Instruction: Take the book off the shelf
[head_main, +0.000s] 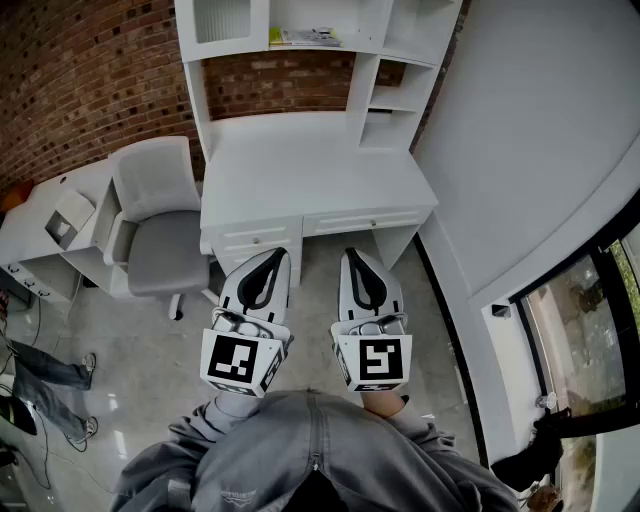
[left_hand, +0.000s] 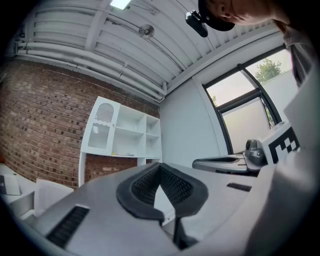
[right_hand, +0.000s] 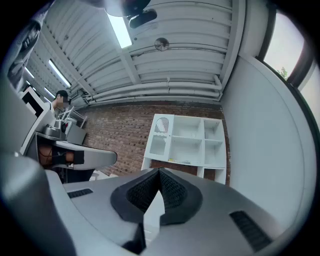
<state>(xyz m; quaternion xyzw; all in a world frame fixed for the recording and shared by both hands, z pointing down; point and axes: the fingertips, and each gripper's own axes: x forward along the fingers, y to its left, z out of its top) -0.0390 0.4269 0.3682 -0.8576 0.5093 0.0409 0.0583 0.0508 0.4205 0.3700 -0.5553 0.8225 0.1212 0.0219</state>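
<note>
Walls: brick wall (head_main: 90, 80) is running behind the furniture, and a plain white wall (head_main: 540, 130) is curving down the right side of the head view, with a dark-framed window (head_main: 600, 300) sitting at its near end.
Floor: pale glossy floor (head_main: 140, 350) is spreading out in front of the furniture.
Desk: white desk (head_main: 300, 170) is standing against the brick, its drawers facing the person.
Shelf: white shelf (head_main: 375, 45) unit is rising from the back of the desk. It is dividing into open compartments, with a panelled door closing the upper-left one.
Chair: grey chair (head_main: 160, 235) is sitting just beside the desk's left end, its back toward the brick.
Person: grey jacket (head_main: 320, 450) is filling the bottom of the head view, and both forearms are reaching forward.
Left gripper: left gripper (head_main: 272, 256) is hovering near the desk's front edge, well apart from the shelf. Its jaws are pressing fully together and are holding nothing.
Right gripper: right gripper (head_main: 352, 256) is hovering just beside the left one, aiming the same way. Its jaws are likewise meeting tip to tip and are gripping nothing.
Book: book (head_main: 305, 38) is lying flat in the wide middle compartment of the shelf, above the strip of brick showing through. It is showing a yellow-green edge, and neither gripper is touching it.
</note>
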